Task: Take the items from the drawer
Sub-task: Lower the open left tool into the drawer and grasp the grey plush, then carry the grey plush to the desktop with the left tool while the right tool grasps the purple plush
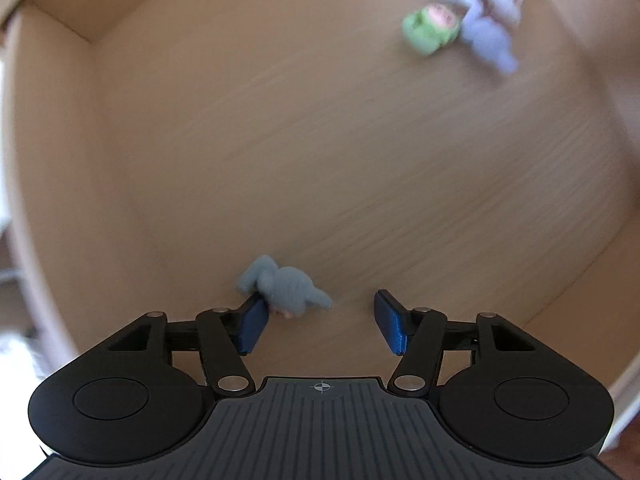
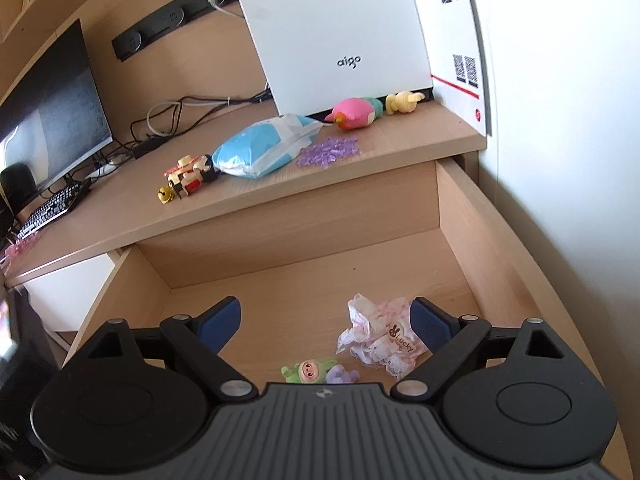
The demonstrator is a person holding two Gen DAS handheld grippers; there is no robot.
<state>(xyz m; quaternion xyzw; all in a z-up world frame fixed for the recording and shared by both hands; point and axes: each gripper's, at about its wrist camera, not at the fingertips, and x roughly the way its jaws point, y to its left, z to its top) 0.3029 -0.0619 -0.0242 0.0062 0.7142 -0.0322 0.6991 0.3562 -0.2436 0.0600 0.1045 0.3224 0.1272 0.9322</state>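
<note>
step: left gripper (image 1: pixel 320 322) low in drawer (image 1: pixel 120 120), jaws wide, holding nothing, grey toy (image 1: pixel 286 288) touching its left pad | next, by my read: shift left, centre, close | toy: small, fuzzy, lying on drawer floor | right gripper (image 2: pixel 326 326) wide, empty, above lace cloth (image 2: pixel 380 338) and green doll (image 2: pixel 306 372)

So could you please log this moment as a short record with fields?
drawer: open, wooden
left gripper: open, low over drawer floor, one finger against grey plush toy
right gripper: open, above lace-trimmed cloth
other drawer items: green plush doll, lilac plush
desk top: blue-white pouch, pink toy, purple beads
</note>
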